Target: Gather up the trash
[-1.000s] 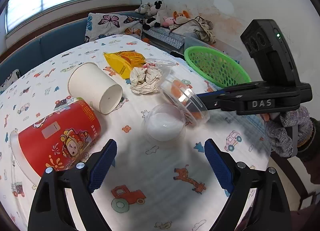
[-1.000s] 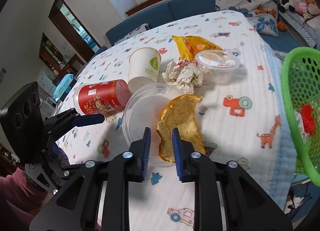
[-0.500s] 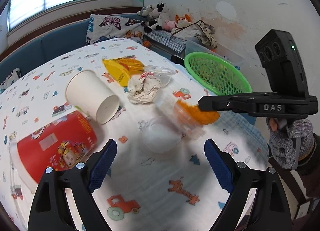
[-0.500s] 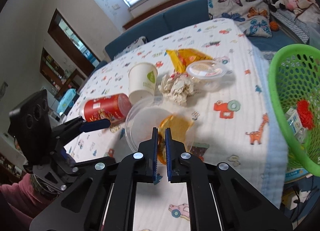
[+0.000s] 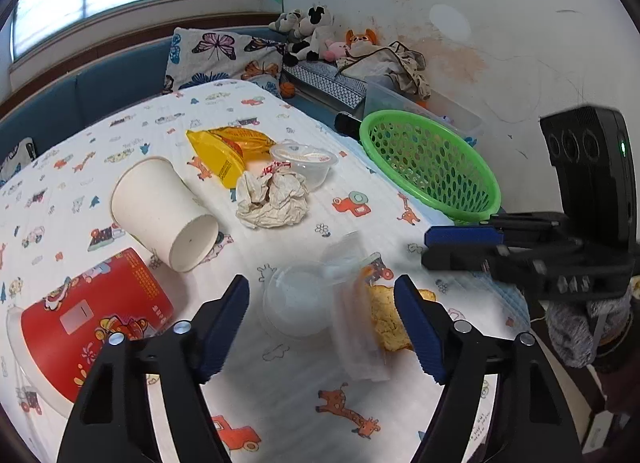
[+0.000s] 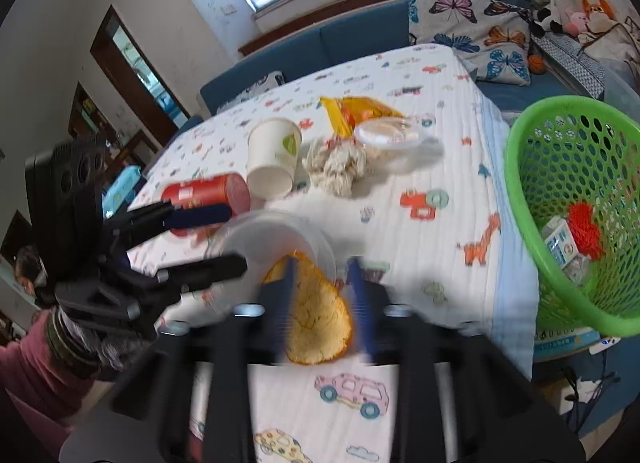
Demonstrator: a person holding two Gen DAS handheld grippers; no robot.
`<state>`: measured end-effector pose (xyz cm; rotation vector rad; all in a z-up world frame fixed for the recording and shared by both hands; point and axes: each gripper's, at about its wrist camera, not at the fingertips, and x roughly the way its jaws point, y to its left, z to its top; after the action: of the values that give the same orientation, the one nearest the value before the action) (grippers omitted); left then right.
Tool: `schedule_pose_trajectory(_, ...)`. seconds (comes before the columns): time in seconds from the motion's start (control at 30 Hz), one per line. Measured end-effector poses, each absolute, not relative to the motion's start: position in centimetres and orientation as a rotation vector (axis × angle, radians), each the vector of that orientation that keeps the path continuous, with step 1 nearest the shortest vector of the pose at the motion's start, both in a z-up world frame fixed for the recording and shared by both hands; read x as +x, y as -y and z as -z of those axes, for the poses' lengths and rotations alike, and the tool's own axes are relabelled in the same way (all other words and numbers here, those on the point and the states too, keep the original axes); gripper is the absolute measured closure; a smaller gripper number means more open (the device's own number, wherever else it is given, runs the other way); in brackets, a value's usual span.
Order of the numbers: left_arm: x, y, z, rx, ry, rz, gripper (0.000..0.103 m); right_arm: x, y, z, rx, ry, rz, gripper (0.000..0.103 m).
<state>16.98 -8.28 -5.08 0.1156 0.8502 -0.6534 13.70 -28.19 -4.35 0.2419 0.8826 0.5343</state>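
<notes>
A clear plastic container with its hinged lid lies on the cartoon-print tablecloth, an orange peel beside it. My left gripper is open, its jaws on either side of the container. My right gripper is blurred and open, its jaws wide on either side of the peel, behind which lies the container. The green basket stands at the table's right edge and holds trash.
On the table lie a red can, a white paper cup, crumpled paper, a yellow wrapper and a lidded clear cup. A blue sofa with cushions and plush toys runs behind.
My right gripper was shut on the orange peel half a second ago; it has opened and the peel and container have dropped onto the table, nearer my left gripper.
</notes>
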Motion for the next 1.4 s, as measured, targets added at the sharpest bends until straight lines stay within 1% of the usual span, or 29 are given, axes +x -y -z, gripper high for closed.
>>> schedule_pose_trajectory(0.03, 17.0, 8.3, 5.2, 0.115, -0.853, 0.652, 0.031, 13.5, 28.1, 4.6, 0.232, -0.884, -0.53, 0.055)
schedule_pose_trajectory(0.1, 17.2, 8.3, 5.5, 0.109, -0.863, 0.653, 0.034, 13.2, 27.8, 5.3, 0.216, -0.91, -0.534, 0.055)
schedule_pose_trajectory(0.23, 17.5, 8.4, 5.9, 0.089, -0.883, 0.666, 0.037, 12.8, 27.8, 6.6, 0.218, -0.943, -0.526, 0.055)
schedule_pose_trajectory(0.3, 17.6, 8.6, 6.0, 0.087, -0.891, 0.671, 0.042, 12.5, 27.8, 7.2, 0.228, -0.956, -0.525, 0.055)
schedule_pose_trajectory(0.33, 17.7, 8.7, 6.1, 0.085, -0.895, 0.675, 0.042, 12.3, 27.8, 7.6, 0.23, -0.961, -0.52, 0.056)
schedule_pose_trajectory(0.43, 17.7, 9.1, 6.3, 0.09, -0.905, 0.686, 0.05, 12.1, 27.7, 8.2, 0.244, -0.968, -0.515, 0.063)
schedule_pose_trajectory(0.5, 17.7, 9.3, 6.5, 0.088, -0.91, 0.69, 0.059, 12.0, 27.5, 8.5, 0.247, -0.971, -0.514, 0.07)
schedule_pose_trajectory(0.53, 17.7, 9.4, 6.5, 0.088, -0.912, 0.692, 0.061, 11.9, 27.3, 8.7, 0.247, -0.968, -0.512, 0.074)
schedule_pose_trajectory(0.6, 17.6, 9.6, 6.7, 0.088, -0.918, 0.693, 0.075, 11.6, 27.2, 8.7, 0.234, -0.957, -0.494, 0.083)
schedule_pose_trajectory(0.63, 17.6, 9.6, 6.7, 0.088, -0.919, 0.693, 0.079, 11.5, 27.2, 8.7, 0.228, -0.95, -0.488, 0.092)
schedule_pose_trajectory(0.67, 17.5, 9.6, 6.7, 0.089, -0.919, 0.691, 0.083, 11.4, 27.2, 8.5, 0.224, -0.939, -0.483, 0.093)
schedule_pose_trajectory(0.7, 17.3, 9.5, 6.6, 0.094, -0.915, 0.686, 0.085, 11.2, 27.3, 8.2, 0.222, -0.926, -0.48, 0.094)
schedule_pose_trajectory(0.73, 17.3, 9.5, 6.5, 0.097, -0.914, 0.685, 0.086, 11.1, 27.5, 7.9, 0.216, -0.913, -0.473, 0.097)
schedule_pose_trajectory(0.83, 16.9, 9.6, 6.5, 0.102, -0.908, 0.687, 0.087, 10.6, 27.9, 6.7, 0.2, -0.881, -0.462, 0.099)
schedule_pose_trajectory(1.1, 16.8, 9.4, 5.9, 0.083, -0.896, 0.669, 0.087, 9.8, 29.7, 4.6, 0.19, -0.839, -0.432, 0.099)
schedule_pose_trajectory(1.23, 16.7, 9.6, 5.5, 0.089, -0.887, 0.671, 0.087, 9.8, 30.1, 5.2, 0.245, -0.869, -0.437, 0.09)
schedule_pose_trajectory(1.27, 16.7, 9.7, 5.5, 0.092, -0.888, 0.671, 0.087, 9.7, 30.0, 5.4, 0.244, -0.872, -0.442, 0.077)
schedule_pose_trajectory(1.3, 16.7, 9.7, 5.5, 0.095, -0.887, 0.67, 0.087, 9.6, 29.8, 5.5, 0.244, -0.878, -0.454, 0.067)
schedule_pose_trajectory(1.33, 16.6, 9.8, 5.5, 0.095, -0.886, 0.672, 0.087, 9.4, 29.7, 5.6, 0.241, -0.881, -0.461, 0.049)
schedule_pose_trajectory(1.37, 16.7, 9.8, 5.4, 0.093, -0.886, 0.674, 0.087, 9.1, 29.3, 5.6, 0.224, -0.875, -0.463, 0.042)
schedule_pose_trajectory(1.4, 16.7, 9.8, 5.3, 0.093, -0.883, 0.678, 0.088, 9.0, 29.0, 5.7, 0.21, -0.875, -0.474, 0.042)
